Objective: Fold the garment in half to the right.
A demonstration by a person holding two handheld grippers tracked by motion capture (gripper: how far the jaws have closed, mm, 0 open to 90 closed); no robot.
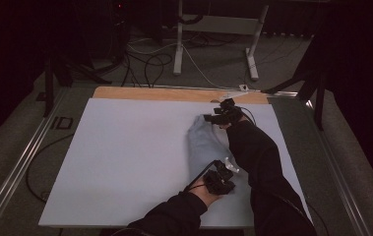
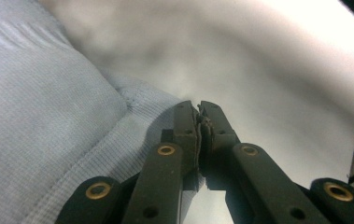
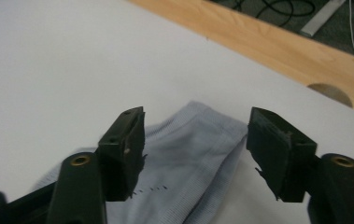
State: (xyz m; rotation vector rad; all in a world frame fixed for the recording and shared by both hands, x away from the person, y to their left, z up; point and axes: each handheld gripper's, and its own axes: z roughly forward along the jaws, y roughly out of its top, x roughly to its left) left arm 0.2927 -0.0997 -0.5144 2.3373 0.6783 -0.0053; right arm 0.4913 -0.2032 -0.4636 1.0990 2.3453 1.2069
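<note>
High view: a pale blue garment [image 1: 206, 145] lies toward the worktop's [image 1: 125, 157] right edge. Left tongs [image 1: 222, 173] sit at its near end, right tongs [image 1: 212, 118] at its far end, near the wooden far edge; dim room, floor cables [image 1: 147, 61] beyond.

Left gripper view: jaws pressed together, seemingly pinching the hem [image 2: 132, 135]; that thin grip may slip.

Right gripper view: jaws spread above the cloth; closing could bunch it.
</note>
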